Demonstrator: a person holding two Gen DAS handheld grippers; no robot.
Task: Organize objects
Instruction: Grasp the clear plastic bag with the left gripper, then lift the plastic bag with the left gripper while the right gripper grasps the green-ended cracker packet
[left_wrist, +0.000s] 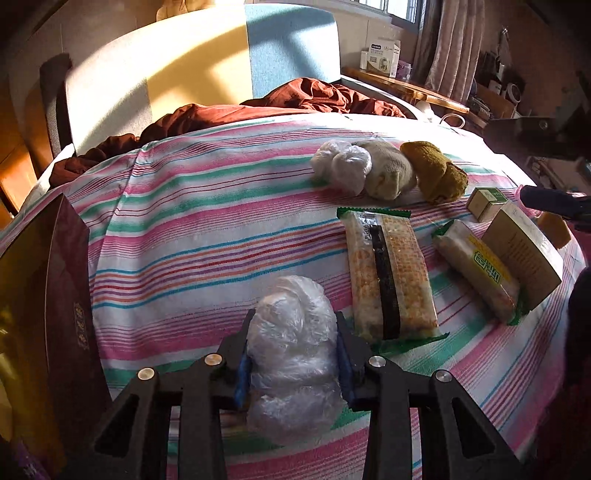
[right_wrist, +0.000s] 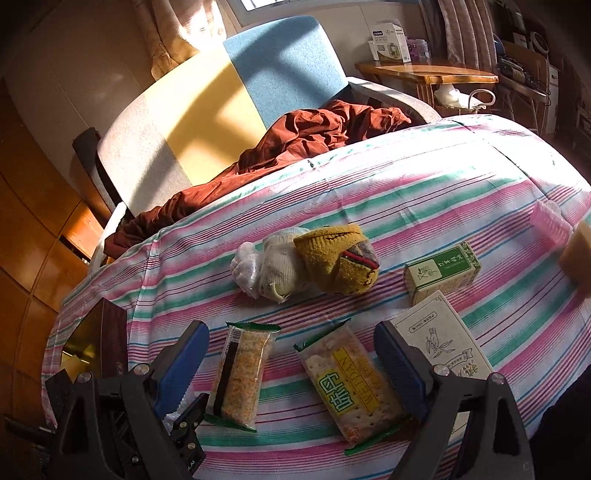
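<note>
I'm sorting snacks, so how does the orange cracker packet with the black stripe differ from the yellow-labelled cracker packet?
The orange cracker packet with the black stripe shows its barcoded back; the yellow-labelled cracker packet lies label up. The striped one lies left, the yellow one right. Both are sealed, green-edged and flat on the striped sheet.

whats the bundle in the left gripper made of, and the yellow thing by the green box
Bundle in the left gripper: looks like thin clear plastic film, crinkled and glossy. Yellow thing: apparently knitted fabric, likely a sock, with ribbed, fuzzy, matte texture.

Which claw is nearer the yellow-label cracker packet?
Right. The right claw hangs open just above the yellow-label cracker packet; the left claw, shut on a plastic bag bundle, sits beyond the other packet.
</note>
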